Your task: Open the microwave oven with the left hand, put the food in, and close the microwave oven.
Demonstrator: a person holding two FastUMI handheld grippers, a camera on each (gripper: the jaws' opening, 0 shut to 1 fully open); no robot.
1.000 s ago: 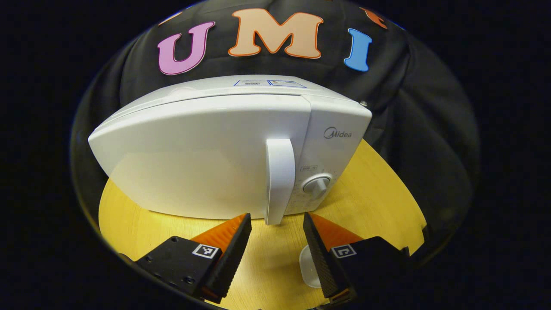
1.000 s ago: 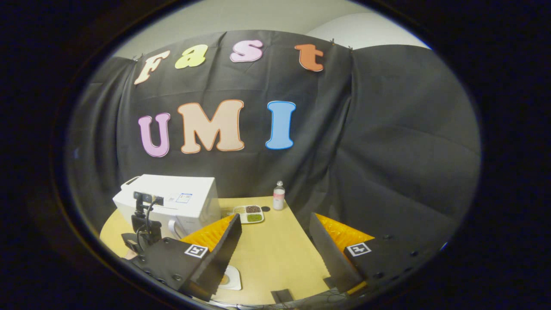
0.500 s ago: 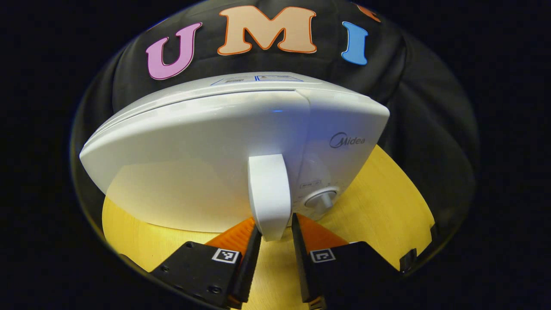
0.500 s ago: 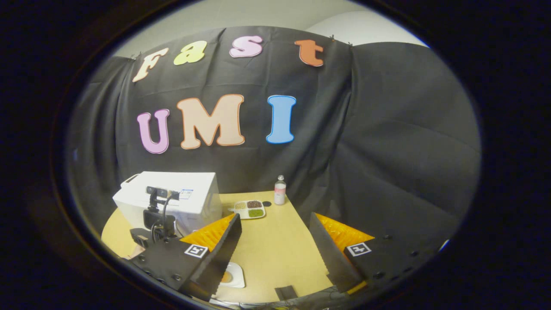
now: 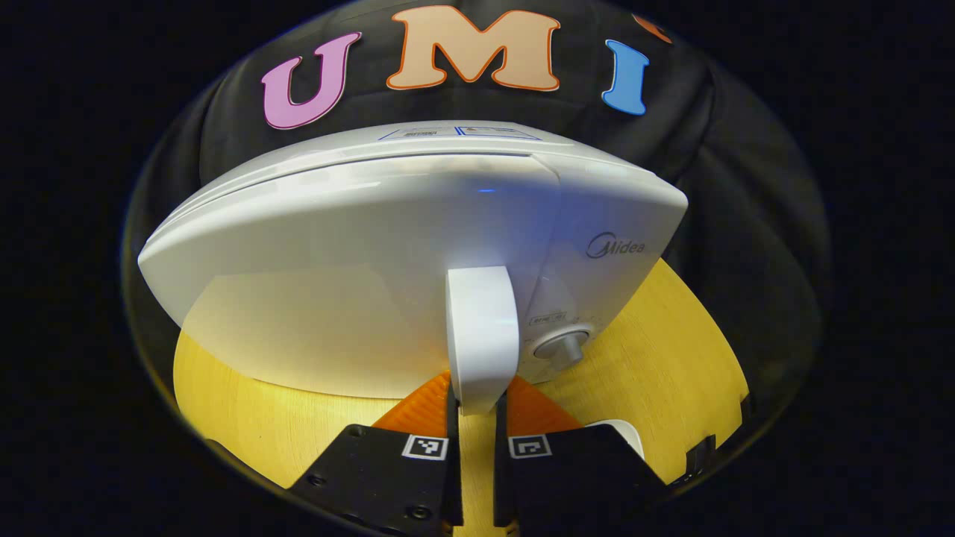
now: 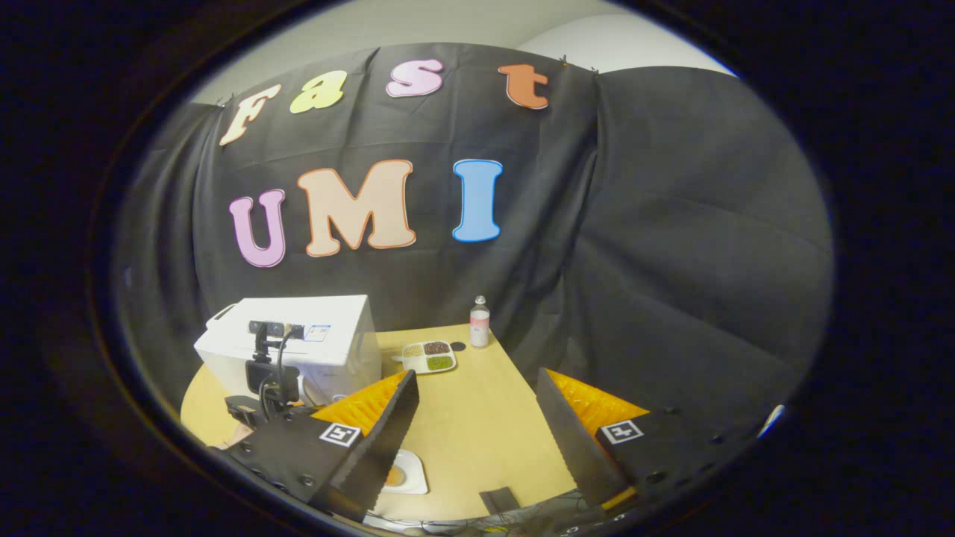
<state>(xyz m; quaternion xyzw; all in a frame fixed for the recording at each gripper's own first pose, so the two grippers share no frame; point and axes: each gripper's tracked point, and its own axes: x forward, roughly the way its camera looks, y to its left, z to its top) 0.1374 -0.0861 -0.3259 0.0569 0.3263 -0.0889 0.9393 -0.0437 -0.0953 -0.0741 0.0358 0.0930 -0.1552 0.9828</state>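
So the job is only just starting. The microwave door looks shut, and no food is inside yet. My left gripper has its jaws pinching the bottom end of the white door handle, one on each side. I think a pull on the handle comes next. My right gripper hangs over the table with its jaws spread wide and nothing in them. The food sits on a small white plate on the table, down by my right gripper's near jaw, well apart from the microwave. Putting it in and closing the door are both left to do.
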